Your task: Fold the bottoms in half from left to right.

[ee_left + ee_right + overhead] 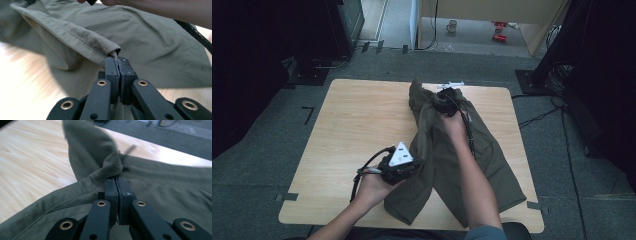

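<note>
- An olive-green pair of thin woven trousers lies across the right half of the pale wooden counter, its two legs spreading toward the near edge and its upper part bunched toward the far edge.
- The left gripper, black with a grey three-cornered plate on top, sits at the near left side of the trousers, held in the person's left hand.
- In the left gripper view its fingers are pressed together on a folded, seamed edge of the cloth, which rises a little off the counter and runs away to the upper left.
- The right gripper, black with a cable trailing along the forearm, is at the far end of the garment, close to the far edge of the counter; the right hand reaches over the trousers to it.
- In the right gripper view its fingers are clamped shut on a gathered knot of the same olive fabric, with a hemmed edge leading off to the lower left.
- The two grippers are well apart, with one stretch of the garment between them.
- A small white object lies on the counter just behind the right gripper; I cannot tell what it is.
- Beyond the counter, on the grey floor, a white mug stands near the wall.
</note>
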Action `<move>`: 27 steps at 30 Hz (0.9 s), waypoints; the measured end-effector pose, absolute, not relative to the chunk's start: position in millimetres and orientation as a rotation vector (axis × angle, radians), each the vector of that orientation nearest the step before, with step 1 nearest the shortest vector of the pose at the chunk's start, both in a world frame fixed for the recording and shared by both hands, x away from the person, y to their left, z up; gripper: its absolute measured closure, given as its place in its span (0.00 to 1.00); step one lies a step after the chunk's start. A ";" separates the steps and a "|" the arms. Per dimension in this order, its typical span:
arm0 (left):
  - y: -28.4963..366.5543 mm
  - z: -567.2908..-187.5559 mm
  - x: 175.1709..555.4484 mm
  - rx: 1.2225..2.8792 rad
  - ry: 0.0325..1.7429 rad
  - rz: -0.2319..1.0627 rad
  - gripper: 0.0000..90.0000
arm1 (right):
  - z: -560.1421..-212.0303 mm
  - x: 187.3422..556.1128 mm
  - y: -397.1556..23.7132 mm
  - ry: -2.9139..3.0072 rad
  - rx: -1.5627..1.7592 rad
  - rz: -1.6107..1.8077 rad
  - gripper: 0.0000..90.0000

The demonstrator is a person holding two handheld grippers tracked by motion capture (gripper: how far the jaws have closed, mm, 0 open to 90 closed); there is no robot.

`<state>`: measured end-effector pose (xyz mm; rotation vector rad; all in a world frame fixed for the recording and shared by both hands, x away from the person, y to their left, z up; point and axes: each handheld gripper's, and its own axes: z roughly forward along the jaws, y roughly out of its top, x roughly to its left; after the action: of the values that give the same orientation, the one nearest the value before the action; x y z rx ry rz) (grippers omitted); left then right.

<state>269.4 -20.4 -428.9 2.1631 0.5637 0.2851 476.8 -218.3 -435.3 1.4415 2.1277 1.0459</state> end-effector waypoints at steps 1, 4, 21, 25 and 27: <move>-29.0 -432.6 271.3 2.173 0.556 0.287 0.99 | -436.6 476.1 -224.3 2.122 1.449 1.027 0.98; -50.7 -446.3 280.0 2.177 0.570 0.235 0.99 | -442.3 475.8 -240.0 2.118 1.463 0.943 0.98; -69.3 -501.6 312.1 2.370 0.628 0.171 0.98 | -484.7 477.1 -271.8 2.207 1.543 0.711 0.98; -46.9 -500.2 326.7 2.371 0.686 0.176 0.98 | -487.9 477.3 -268.6 2.225 1.529 0.683 0.98; -37.5 -500.1 333.0 2.363 0.711 0.187 0.98 | -489.5 477.8 -267.3 2.229 1.524 0.684 0.98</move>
<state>333.0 -37.5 -500.1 2.3630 0.7111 0.1866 477.8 -267.3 -489.5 1.5244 2.2290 0.6838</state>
